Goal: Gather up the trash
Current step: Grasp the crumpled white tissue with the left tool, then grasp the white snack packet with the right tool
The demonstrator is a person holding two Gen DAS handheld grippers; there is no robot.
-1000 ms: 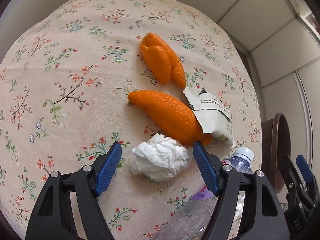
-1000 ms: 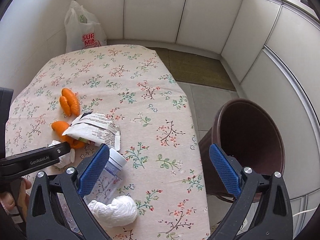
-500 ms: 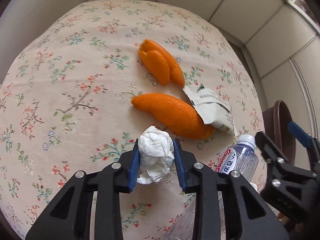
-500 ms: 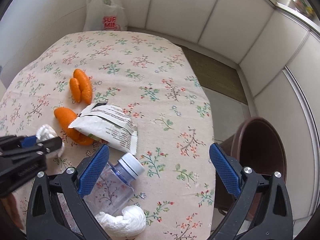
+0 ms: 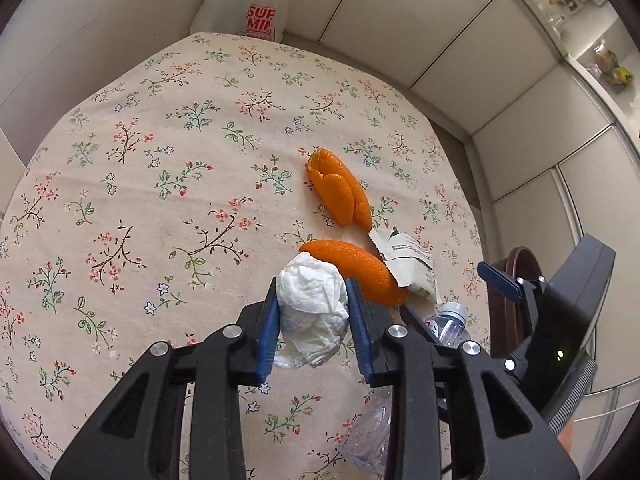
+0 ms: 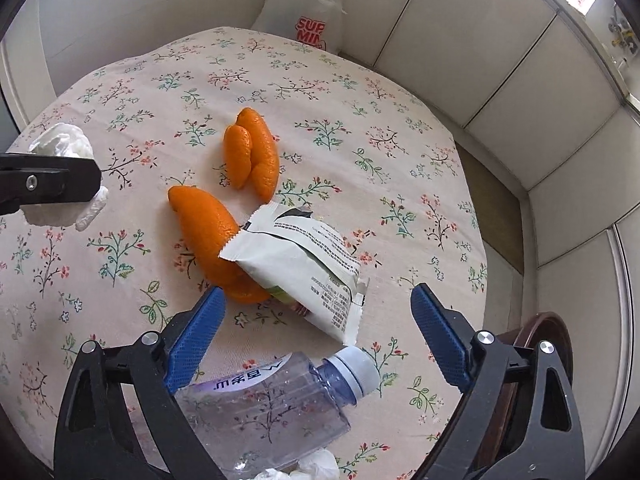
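Left gripper (image 5: 313,320) is clamped on the tissue wad (image 5: 312,312), pads pressing both its sides, held above the cloth (image 5: 160,200) at its 6 o'clock edge. Step in hand: carry the wad to the bin (image 5: 516,280). Peels (image 6: 256,156) and the wrapper (image 6: 304,264) lie mid-table. Right gripper (image 6: 316,340) is spread wide and empty, hovering over the bottle (image 6: 264,404); a second tissue (image 6: 312,468) lies below it. The bin is off the table at 4 o'clock. Next: swing left arm past right without collision, release over the bin.

Bright, soft daylight, faint shadows, sharp focus, heavy fisheye bending, dark corners.
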